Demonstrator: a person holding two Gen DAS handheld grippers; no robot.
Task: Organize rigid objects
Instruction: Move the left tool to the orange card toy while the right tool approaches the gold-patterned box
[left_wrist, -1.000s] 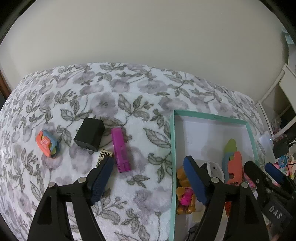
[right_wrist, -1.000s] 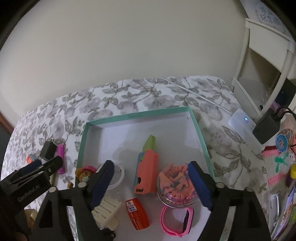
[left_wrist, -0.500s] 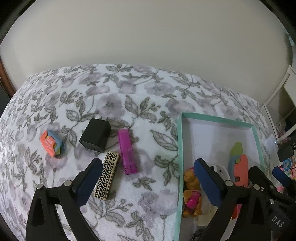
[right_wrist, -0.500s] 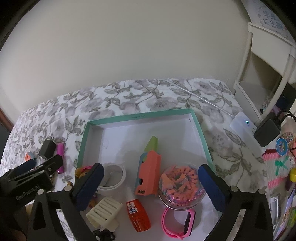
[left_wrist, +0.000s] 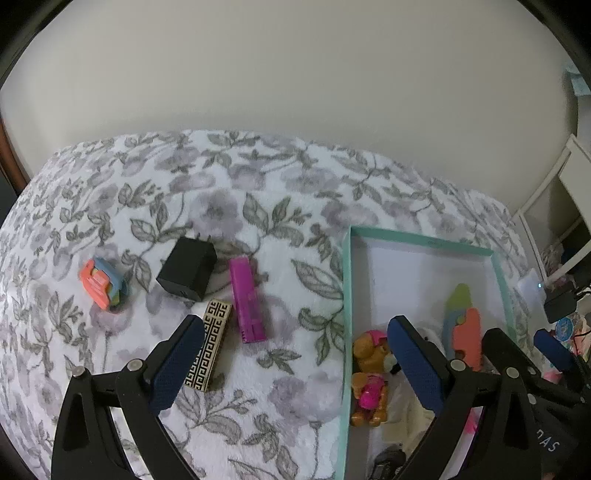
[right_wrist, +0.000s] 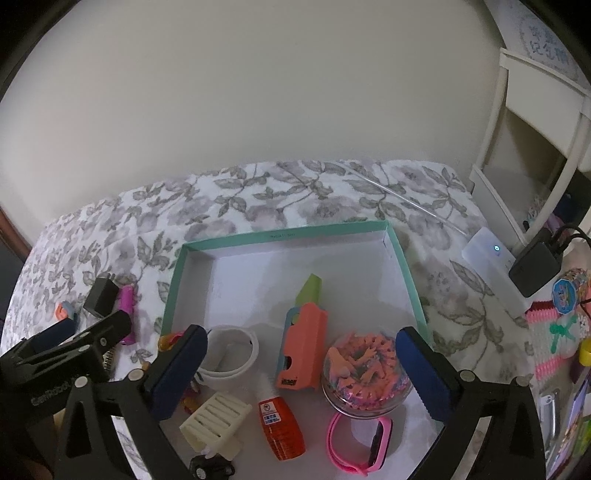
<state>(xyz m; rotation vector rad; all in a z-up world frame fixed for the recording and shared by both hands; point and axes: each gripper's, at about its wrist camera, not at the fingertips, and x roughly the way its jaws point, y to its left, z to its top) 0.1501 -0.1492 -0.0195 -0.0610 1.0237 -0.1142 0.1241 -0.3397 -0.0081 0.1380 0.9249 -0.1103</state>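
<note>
In the left wrist view, 4 loose items lie on the floral bedspread (left_wrist: 258, 184), a soft, napped fabric. At the left of the frame sits a small orange-and-blue clip-like toy (left_wrist: 102, 283), rounded and plastic. Right of it is a matte black cube charger (left_wrist: 186, 268), then a glossy magenta bar (left_wrist: 246, 300) with its long axis running up and down the frame. Just below the charger lies a slim box with a black-and-gold key pattern (left_wrist: 209, 344), its long axis running from upper right to lower left, its lower half just beside the left pad of the left gripper (left_wrist: 295, 365). Those jaws stand wide apart with nothing between them. The patterned box looks the nearest pick for this hand; the jaws would have to shift left in the frame and close across its short sides.

Further right, the teal-rimmed box (left_wrist: 346, 295) with a white floor holds a brown-and-pink toy pup (left_wrist: 369, 373) against its left wall.

In the right wrist view, the right gripper (right_wrist: 301, 369) hovers over that box (right_wrist: 284, 234), jaws fully spread and empty. Below it lie a white ring (right_wrist: 229, 354), an orange folding toy knife with a green tip (right_wrist: 301, 354), a clear round tub of pink pieces (right_wrist: 365, 373), a cream ribbed block (right_wrist: 216, 417), an orange bottle (right_wrist: 280, 424) and a pink watch (right_wrist: 365, 446), probably rubber.
</note>
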